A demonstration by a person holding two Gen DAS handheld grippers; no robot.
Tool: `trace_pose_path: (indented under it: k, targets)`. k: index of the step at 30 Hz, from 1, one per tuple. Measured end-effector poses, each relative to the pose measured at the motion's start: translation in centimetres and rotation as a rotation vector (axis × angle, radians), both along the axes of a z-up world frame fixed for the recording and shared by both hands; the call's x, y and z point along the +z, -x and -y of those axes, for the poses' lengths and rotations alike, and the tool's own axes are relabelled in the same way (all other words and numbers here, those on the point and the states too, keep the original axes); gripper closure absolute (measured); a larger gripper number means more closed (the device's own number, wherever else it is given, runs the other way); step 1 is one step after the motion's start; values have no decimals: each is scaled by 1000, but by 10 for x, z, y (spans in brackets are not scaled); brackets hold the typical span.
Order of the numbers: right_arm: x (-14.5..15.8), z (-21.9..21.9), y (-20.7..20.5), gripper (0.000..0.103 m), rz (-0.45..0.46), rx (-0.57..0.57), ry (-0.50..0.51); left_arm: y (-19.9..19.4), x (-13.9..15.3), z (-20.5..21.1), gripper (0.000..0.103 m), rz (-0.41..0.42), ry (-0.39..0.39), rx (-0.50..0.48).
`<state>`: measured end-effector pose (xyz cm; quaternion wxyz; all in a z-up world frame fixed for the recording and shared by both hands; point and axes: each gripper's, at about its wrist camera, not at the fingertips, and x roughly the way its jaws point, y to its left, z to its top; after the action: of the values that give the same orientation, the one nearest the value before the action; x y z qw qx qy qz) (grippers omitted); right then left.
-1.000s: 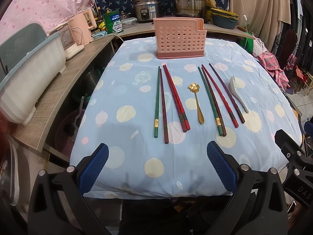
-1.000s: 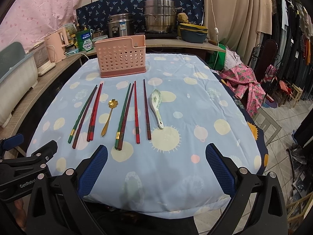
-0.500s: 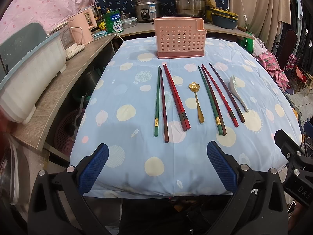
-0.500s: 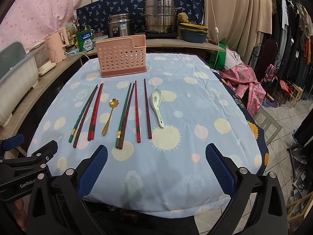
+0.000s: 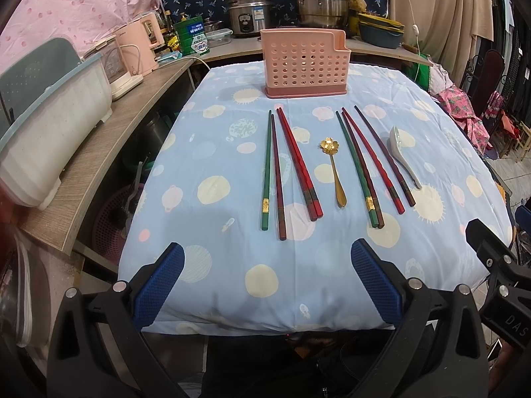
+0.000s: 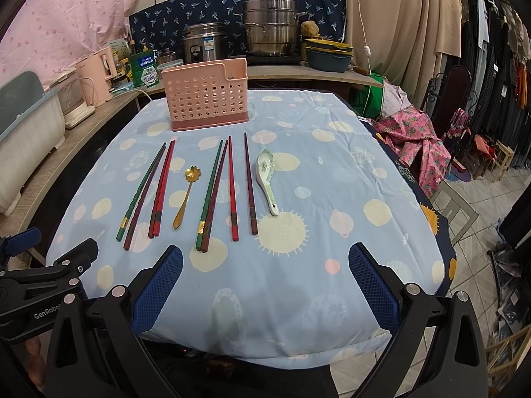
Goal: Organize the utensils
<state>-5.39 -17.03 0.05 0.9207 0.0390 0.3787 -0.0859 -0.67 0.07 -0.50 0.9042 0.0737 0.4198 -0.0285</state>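
table (image 5: pixel 205 298), covered in a pale blue cloth with cream and pink spots; the cloth's near edge folds over just ahead of both grippers.

left gripper (image 5: pixel 265 285): blue-padded fingers spread wide, holding nothing, hanging over the near edge of the table, well short of the utensils.

right gripper (image 6: pixel 265 285): fingers equally wide apart, empty, also at the near edge, beside the left one.

pink utensil holder (image 5: pixel 305 63): perforated, upright, at the far middle of the table, apart from the row below it. its inside cannot be made out from here.

row of utensils, lying flat, handles toward the grippers, from the left:
- green chopstick (image 5: pixel 266 172) with a dark red chopstick (image 5: pixel 277 179) touching or nearly so
- pair of red chopsticks (image 5: pixel 298 164), pressed together
- gold spoon (image 5: pixel 334 170), flower-shaped bowl, lying alone with clear cloth on both sides
- second green chopstick (image 5: pixel 355 167) paired with a dark one
- single red chopstick (image 5: pixel 373 161)
- single dark chopstick (image 5: pixel 385 156)
- white ceramic spoon (image 6: pixel 267 179), green pattern, at the right end of the row

open room: a bare band of cloth between the handle ends and the grippers; a broad bare stretch to the right of the ceramic spoon out to the table's right edge.

wooden counter (image 5: pixel 99 156): runs along the table's left edge and behind it, crowded with a white bin (image 5: pixel 49 139), a pink kettle (image 5: pixel 142 46) and steel pots (image 6: pixel 268 26).
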Motion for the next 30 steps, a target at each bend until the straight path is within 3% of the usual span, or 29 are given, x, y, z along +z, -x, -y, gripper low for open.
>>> trace_pose_path:
  k: [30]
  targets:
    - [-5,3,3,7,-7,-11,-1,3,-4,-4,7,-8,8,6]
